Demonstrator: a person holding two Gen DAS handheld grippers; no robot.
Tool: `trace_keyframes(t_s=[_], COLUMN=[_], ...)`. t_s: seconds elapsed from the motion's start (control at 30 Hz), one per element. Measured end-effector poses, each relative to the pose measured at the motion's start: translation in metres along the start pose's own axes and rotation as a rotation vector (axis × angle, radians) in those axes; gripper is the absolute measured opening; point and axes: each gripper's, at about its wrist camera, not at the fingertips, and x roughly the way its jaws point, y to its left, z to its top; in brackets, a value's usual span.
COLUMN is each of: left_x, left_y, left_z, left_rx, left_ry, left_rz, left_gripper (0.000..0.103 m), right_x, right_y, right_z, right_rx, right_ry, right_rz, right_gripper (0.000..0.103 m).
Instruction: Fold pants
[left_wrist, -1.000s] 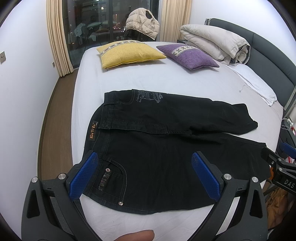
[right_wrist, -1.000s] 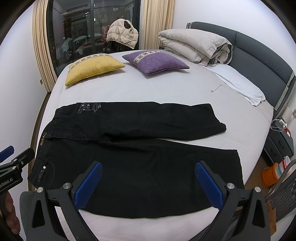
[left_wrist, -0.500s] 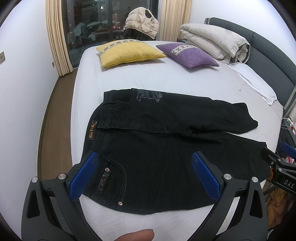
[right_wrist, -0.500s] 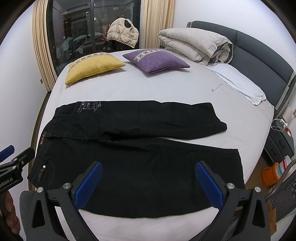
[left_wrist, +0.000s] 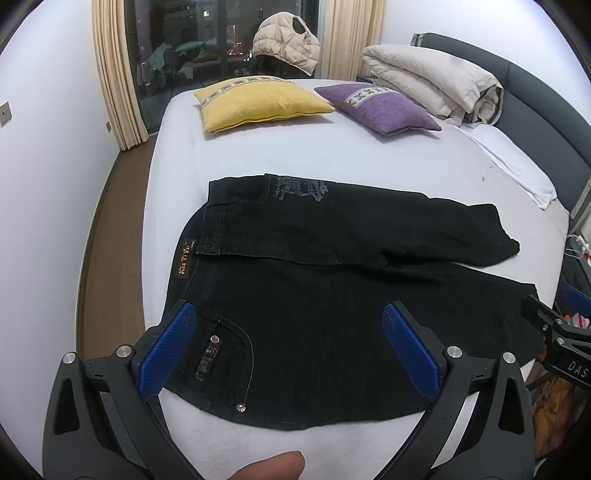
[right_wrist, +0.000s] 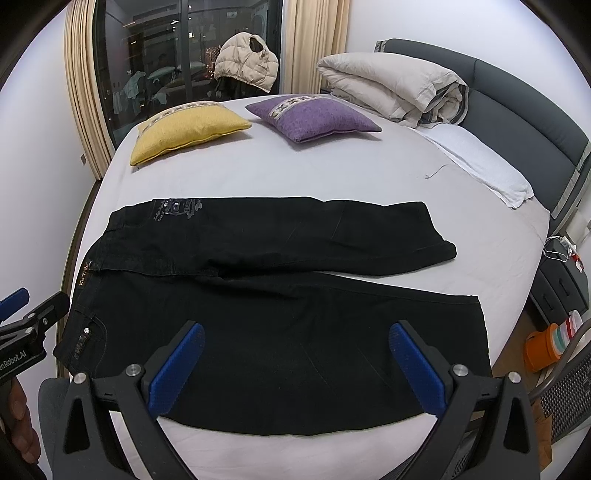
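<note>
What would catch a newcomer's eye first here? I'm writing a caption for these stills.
The black pants spread across the near half of the white bed, one leg partly overlapping the other. Behind them lie a yellow pillow and a purple pillow. In front, the left gripper and right gripper hover open with blue fingers, holding nothing.

Black pants (right_wrist: 280, 295) flat on white bed (right_wrist: 332, 173), wide-open right hand-held gripper (right_wrist: 295, 354) above.
</note>
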Motion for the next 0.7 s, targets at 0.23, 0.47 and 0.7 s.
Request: trace_keyframes(t_s=[0.23,0.47,0.7], left_x=[0.025,0.095,0.209], left_y=[0.010,0.047,0.060], left_z=[0.010,0.080,0.185], left_rx=[0.055,0.160,0.413], left_ry=[0.013,0.013,0.123], left_rz=[-0.115,-0.116,-0.115], left_gripper=[0.103,0.103,0.103], right_x=[0.014,0.052,0.131], right_y=[-0.006,-0.026,-0.030], right_z=[0.010,0.062,0.113], right_rx=[-0.080,-0.240,-0.384], right_ry=[-0.008,-0.060,0.017], right_rz=[0.146,0.334,0.482], right_gripper=[0.103,0.102,0.085])
